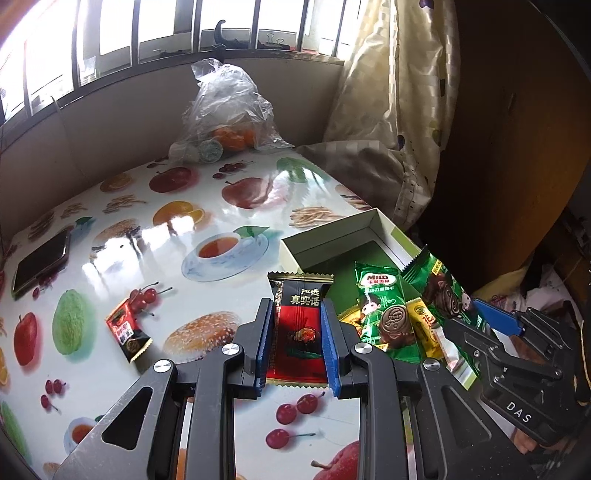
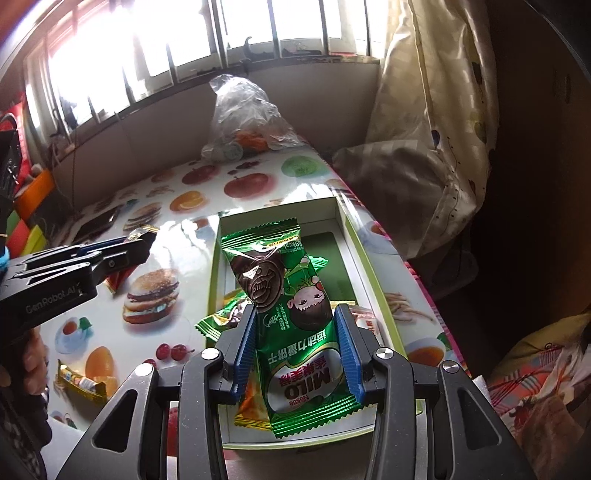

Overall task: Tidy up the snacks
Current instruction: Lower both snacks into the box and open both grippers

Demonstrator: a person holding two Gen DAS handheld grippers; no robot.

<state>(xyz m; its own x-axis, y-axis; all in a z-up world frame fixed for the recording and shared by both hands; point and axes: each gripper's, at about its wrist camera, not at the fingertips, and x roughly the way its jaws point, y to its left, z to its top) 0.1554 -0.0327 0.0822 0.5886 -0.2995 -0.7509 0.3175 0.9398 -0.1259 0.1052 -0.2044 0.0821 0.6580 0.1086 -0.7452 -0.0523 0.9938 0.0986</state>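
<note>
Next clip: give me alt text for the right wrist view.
The right gripper holds a green Milo biscuit packet over a shallow white cardboard box of snack packets on a fruit-print table. The left gripper holds a dark red packet at left.

Home room, fruit-print table [image 1: 155,221] at centre, barred window [image 1: 147,33] along top, patterned curtain [image 1: 399,92] upper right

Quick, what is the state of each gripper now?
Left gripper: closed on the red and black snack packet.
Right gripper: closed on the green Milo packet, above the box.
</note>
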